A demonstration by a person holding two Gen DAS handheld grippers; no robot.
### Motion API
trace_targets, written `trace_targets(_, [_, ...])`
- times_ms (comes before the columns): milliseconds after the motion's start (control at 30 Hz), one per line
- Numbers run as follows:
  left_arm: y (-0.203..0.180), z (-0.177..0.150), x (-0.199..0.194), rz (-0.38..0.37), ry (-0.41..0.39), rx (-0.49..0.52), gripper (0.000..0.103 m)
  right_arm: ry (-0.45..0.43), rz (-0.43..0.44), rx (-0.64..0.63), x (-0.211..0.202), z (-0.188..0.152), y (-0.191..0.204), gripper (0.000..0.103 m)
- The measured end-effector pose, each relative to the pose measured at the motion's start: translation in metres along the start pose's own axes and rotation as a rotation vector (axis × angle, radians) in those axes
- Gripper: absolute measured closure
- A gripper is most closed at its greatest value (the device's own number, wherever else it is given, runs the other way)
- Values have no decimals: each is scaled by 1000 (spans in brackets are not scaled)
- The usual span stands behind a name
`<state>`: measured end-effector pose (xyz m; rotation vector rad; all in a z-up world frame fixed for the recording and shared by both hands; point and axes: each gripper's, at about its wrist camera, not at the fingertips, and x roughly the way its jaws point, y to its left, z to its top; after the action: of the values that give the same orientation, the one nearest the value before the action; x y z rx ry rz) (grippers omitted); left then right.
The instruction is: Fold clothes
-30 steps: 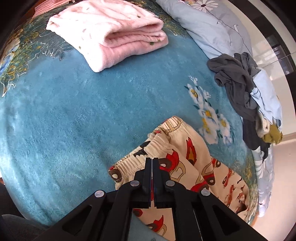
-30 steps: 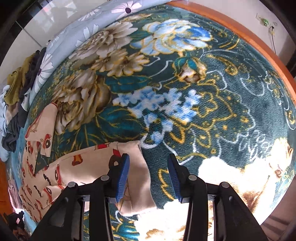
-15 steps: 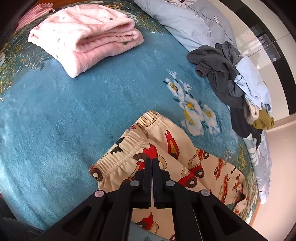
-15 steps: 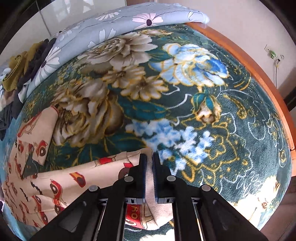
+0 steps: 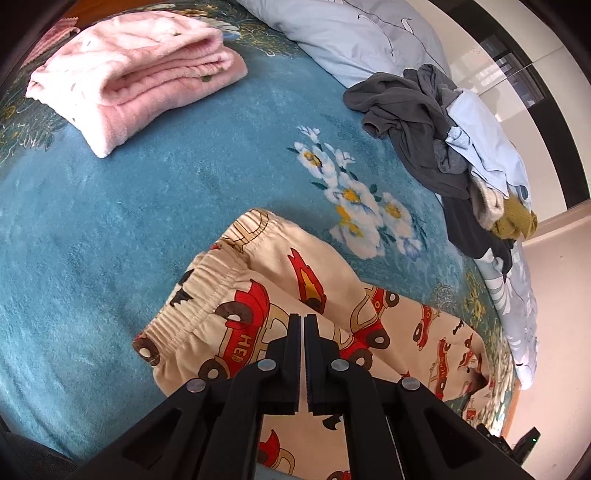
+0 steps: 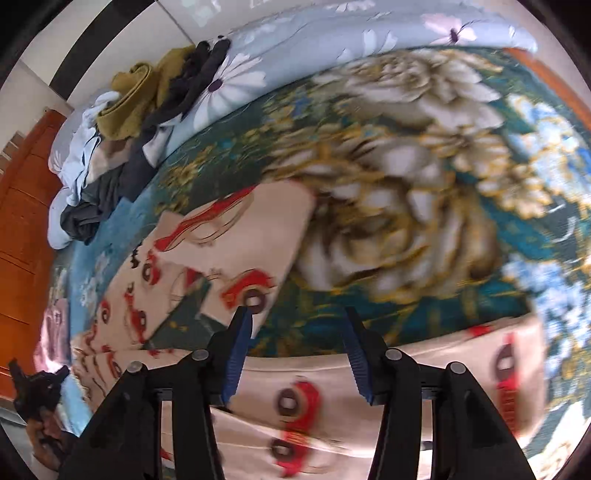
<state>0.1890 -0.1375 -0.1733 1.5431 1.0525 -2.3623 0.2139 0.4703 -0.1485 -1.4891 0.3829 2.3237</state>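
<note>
Cream pants with a red car print (image 5: 295,280) lie on the teal floral blanket (image 5: 110,206), waistband towards the far left. My left gripper (image 5: 303,321) is shut just behind the waistband, and cloth seems to be pinched between its fingers. In the blurred right wrist view the pants' two legs (image 6: 240,236) spread over the blanket, one leg running across under the fingers. My right gripper (image 6: 297,325) hangs open above the gap between the legs, holding nothing.
A folded pink garment (image 5: 136,74) rests at the far left. A heap of unfolded grey, pale blue and mustard clothes (image 5: 417,122) sits on the light floral quilt (image 5: 354,33) at the far right. The bed's wooden edge (image 6: 554,77) and an orange wooden cabinet (image 6: 26,206) border the bed.
My right gripper shut on a pant leg's end half a second ago; it now stands open and has swung left. My left gripper stays shut at the waistband, shifting slightly.
</note>
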Motion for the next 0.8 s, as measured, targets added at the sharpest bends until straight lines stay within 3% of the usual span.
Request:
trace_targets(133, [16, 3, -3, -35, -9, -93, 98, 12, 11, -42, 13, 10, 43, 52])
trace_targets(200, [21, 4, -3, -56, -15, -128, 96, 18, 17, -62, 19, 15, 64, 71])
trace_targets(233, [21, 4, -1, -56, -13, -129, 95, 21, 20, -73, 22, 18, 75, 93])
trace_targets(267, [20, 4, 0, -56, -12, -129, 95, 24, 22, -83, 25, 21, 85, 98])
trace_targets(367, [13, 4, 5, -40, -3, -92, 94, 32, 31, -115, 35, 28, 117, 100])
trace_targets(500, [11, 5, 13, -34, 14, -90, 94, -226, -26, -206, -25, 66, 119, 100])
trace_targets(567, [13, 5, 16, -34, 21, -108, 93, -274, -82, -261, -34, 70, 115, 100])
trace_targets(700, [14, 6, 20, -36, 31, -121, 93, -162, -309, -488, 13, 40, 112, 100])
trace_targets(800, [15, 7, 21, -34, 35, -124, 93, -136, -290, -460, 15, 37, 101, 100])
